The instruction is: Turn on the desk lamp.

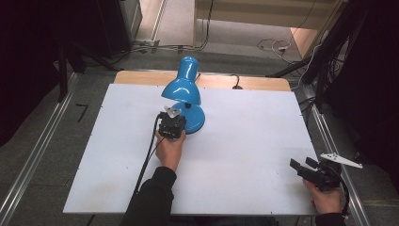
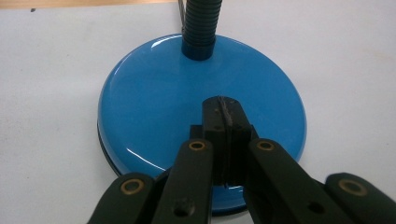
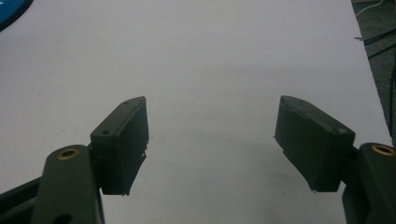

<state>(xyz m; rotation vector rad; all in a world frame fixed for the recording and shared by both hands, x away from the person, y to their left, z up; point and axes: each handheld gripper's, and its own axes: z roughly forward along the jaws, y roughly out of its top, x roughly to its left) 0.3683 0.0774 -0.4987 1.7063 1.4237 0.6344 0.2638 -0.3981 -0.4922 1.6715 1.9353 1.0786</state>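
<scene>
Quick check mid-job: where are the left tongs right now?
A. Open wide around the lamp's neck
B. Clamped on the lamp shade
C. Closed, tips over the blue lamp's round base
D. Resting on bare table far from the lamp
C: the left tongs have their jaws pressed together with nothing between them, tips over the lamp's blue base, below the ribbed neck.

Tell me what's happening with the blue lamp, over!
Left hand-held gripper shut, tips over round base of shiny blue metal desk lamp. Right hand-held gripper open over bare white table. Nothing in the way.
</scene>
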